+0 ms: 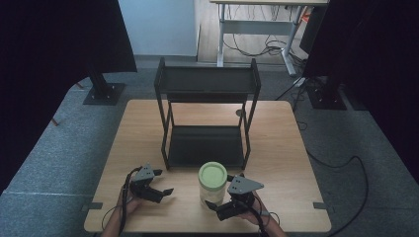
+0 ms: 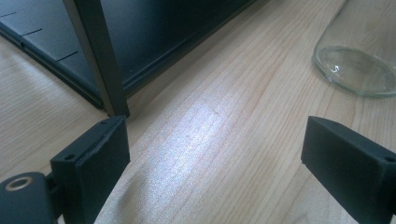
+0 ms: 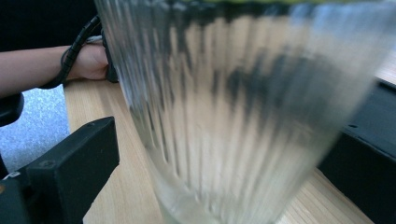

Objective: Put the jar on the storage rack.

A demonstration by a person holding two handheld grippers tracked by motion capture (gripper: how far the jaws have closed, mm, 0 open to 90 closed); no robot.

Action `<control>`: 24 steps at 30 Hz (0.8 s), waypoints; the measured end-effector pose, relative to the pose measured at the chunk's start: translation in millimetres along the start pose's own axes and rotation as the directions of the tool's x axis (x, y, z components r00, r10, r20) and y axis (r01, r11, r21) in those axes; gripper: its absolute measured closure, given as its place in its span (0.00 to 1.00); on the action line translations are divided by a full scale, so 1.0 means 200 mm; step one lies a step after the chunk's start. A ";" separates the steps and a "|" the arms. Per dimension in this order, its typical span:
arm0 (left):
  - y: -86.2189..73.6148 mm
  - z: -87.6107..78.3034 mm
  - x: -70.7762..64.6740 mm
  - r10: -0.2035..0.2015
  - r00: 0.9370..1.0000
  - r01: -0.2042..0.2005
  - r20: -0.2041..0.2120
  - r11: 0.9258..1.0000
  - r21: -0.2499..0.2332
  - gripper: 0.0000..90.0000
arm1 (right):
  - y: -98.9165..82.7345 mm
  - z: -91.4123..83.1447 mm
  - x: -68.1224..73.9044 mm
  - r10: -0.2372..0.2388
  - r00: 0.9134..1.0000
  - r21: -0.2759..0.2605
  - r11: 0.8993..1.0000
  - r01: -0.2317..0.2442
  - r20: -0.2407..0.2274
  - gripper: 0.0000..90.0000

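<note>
A ribbed clear glass jar (image 1: 212, 181) with a pale green lid stands upright on the wooden table (image 1: 281, 148), just in front of a black two-tier rack (image 1: 206, 84). My right gripper (image 1: 221, 193) is open at the jar's right side. In the right gripper view the jar (image 3: 243, 107) looms very close and blurred. It hides one jaw, while the other finger (image 3: 74, 168) stands apart from the glass. My left gripper (image 1: 163, 181) is open and empty, left of the jar. In the left gripper view my left gripper (image 2: 215, 140) hovers over bare wood, the jar's base (image 2: 355, 65) ahead to the right.
The rack's lower shelf (image 1: 205, 145) lies on the table behind the jar, and its front left leg (image 2: 100, 60) stands just beyond my left jaw. The person's other hand (image 3: 88, 60) shows behind the jar. Grey carpet and cables surround the table.
</note>
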State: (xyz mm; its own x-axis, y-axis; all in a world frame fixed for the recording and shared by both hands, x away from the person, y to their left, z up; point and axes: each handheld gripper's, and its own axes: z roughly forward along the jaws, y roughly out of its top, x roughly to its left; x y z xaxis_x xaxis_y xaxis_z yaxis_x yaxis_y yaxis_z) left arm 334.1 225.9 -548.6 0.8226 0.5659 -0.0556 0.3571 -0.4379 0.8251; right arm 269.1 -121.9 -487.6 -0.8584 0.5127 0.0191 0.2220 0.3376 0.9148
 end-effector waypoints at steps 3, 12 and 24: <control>0.00 0.00 0.00 -0.001 1.000 0.001 0.000 1.000 0.000 0.09 | 0.01 0.03 0.00 -0.005 1.000 -0.002 1.000 0.005 0.001 0.00; 0.00 0.00 0.00 -0.002 1.000 0.002 0.002 1.000 0.001 0.09 | 0.03 0.09 0.00 -0.020 0.999 -0.015 1.000 0.020 0.033 0.10; 0.00 0.00 0.00 -0.002 1.000 0.002 0.004 1.000 0.003 0.09 | 0.01 0.08 0.01 -0.029 0.998 -0.053 0.998 0.032 0.063 0.12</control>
State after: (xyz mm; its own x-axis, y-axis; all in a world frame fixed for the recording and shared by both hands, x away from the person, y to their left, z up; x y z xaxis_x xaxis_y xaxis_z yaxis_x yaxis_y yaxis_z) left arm 334.3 225.8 -548.6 0.8236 0.5639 -0.0602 0.3605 -0.4386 0.8232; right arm 274.7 -107.7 -493.1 -0.8337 0.5512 -0.0326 0.1692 0.3113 0.9351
